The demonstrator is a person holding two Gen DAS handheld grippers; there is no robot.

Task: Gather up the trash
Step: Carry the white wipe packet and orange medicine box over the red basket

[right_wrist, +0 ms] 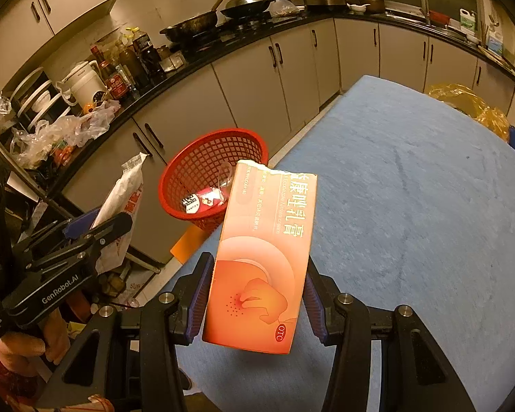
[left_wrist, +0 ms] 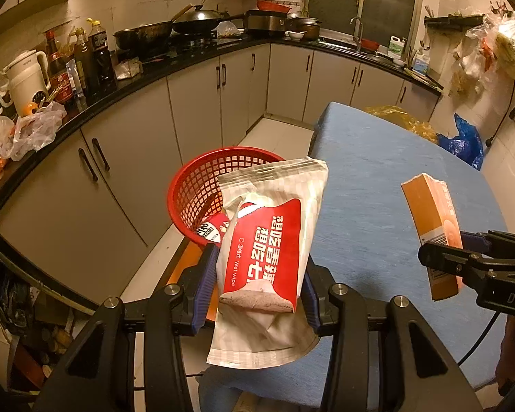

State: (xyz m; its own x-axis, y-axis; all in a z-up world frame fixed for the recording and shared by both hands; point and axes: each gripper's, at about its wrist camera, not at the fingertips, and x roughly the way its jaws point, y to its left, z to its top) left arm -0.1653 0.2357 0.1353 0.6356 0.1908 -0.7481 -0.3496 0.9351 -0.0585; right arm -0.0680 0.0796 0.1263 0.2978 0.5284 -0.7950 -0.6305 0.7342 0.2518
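My left gripper (left_wrist: pixel 259 281) is shut on a white and red wet wipe packet (left_wrist: pixel 267 250), held above the table's left edge, near the red mesh basket (left_wrist: pixel 195 192) on the floor. The packet also shows in the right wrist view (right_wrist: pixel 123 213). My right gripper (right_wrist: pixel 257 295) is shut on an orange cream box (right_wrist: pixel 264 257), held above the blue table (right_wrist: pixel 412 206). The box also shows in the left wrist view (left_wrist: pixel 432 226). The basket (right_wrist: pixel 209 158) holds a few small wrappers (right_wrist: pixel 202 201).
Grey kitchen cabinets (left_wrist: pixel 127 178) with a black counter run along the left and back, crowded with bottles, a kettle (left_wrist: pixel 25 79), pans and plastic bags. Yellow (left_wrist: pixel 405 120) and blue (left_wrist: pixel 463 140) bags lie beyond the table's far edge.
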